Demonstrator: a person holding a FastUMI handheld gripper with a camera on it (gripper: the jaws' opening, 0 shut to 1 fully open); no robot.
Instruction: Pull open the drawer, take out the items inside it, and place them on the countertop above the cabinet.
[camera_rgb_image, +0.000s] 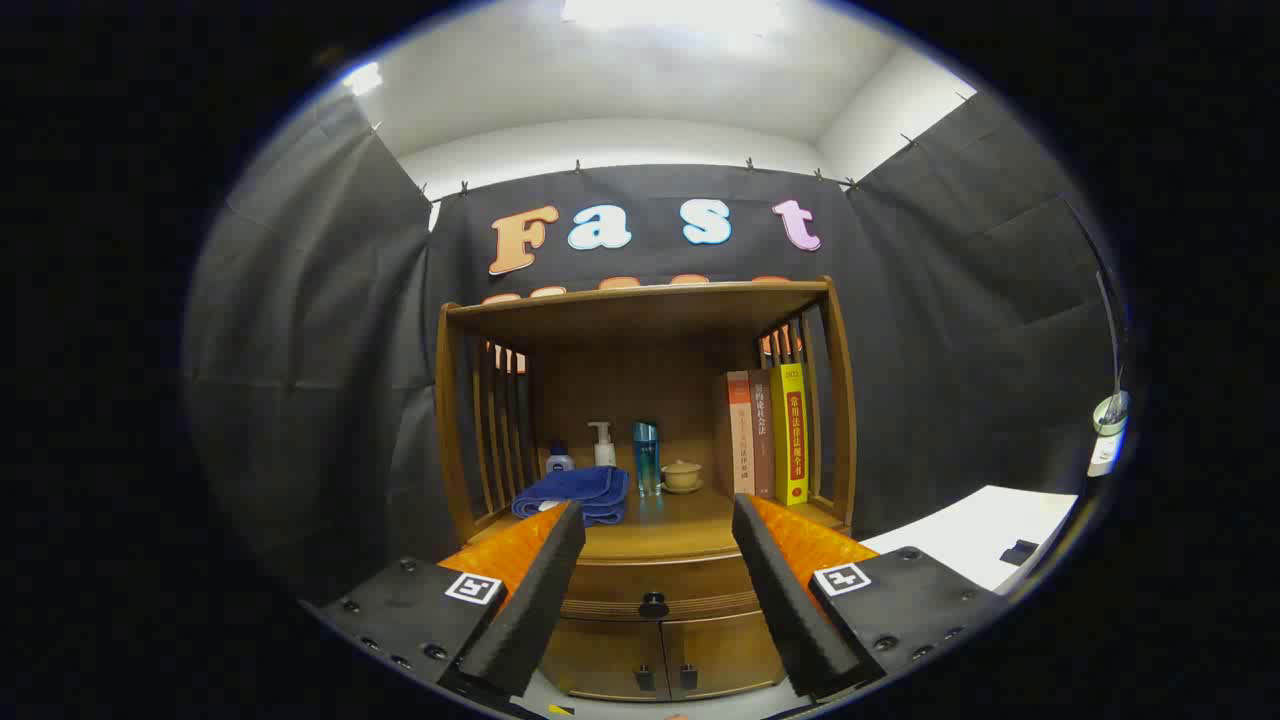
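My gripper (655, 530): fingers spread wide, nothing btwn them but air, holding nothing. Both point at the cabinet front.

Drawer (655, 585): shut, sits just under the countertop, seen btwn my fingers. Dark round knob (653, 605) at centre front, slightly ahead of and below the fingertips, not touched.

Lower cabinet doors (660, 655): two, closed, small dark pulls side by side at the middle seam.

Countertop (670, 530): wood, beyond the fingertips, under a slatted shelf frame (640, 300).

On countertop, left to right:
- blue towel (575, 493), folded, front left, just past my left finger
- small jar (559, 460), behind towel
- white pump bottle (603, 445)
- tall teal bottle (646, 457)
- small cup on saucer (683, 476)
- books (765, 435), three upright, against right slats

Contents of drawer: can't tell, closed.
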